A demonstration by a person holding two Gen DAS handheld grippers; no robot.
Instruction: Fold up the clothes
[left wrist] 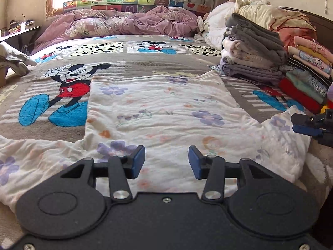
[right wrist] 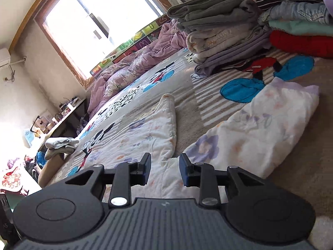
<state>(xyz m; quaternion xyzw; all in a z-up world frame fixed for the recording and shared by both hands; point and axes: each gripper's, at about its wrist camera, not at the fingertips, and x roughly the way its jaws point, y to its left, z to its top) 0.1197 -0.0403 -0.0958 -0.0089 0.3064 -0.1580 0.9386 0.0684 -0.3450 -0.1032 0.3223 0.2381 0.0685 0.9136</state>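
A white floral garment (left wrist: 158, 112) lies spread flat on the cartoon-print bed cover (left wrist: 133, 62), with one sleeve out to the left and one to the right. My left gripper (left wrist: 166, 162) hovers over its near edge, open, with nothing between the blue pads. My right gripper (left wrist: 308, 125) shows at the right edge of the left wrist view, just past the right sleeve (left wrist: 287, 137). In the right wrist view that gripper (right wrist: 165, 171) stands open above the garment (right wrist: 141, 137), where the right sleeve (right wrist: 256, 129) meets the body. Nothing is between its pads.
Two stacks of folded clothes stand at the right: a grey and lilac one (left wrist: 251, 50) and a coloured one (left wrist: 308, 77). A rumpled purple quilt (left wrist: 124, 23) lies at the far end. A pale garment (right wrist: 60, 143) hangs off the bed's left edge.
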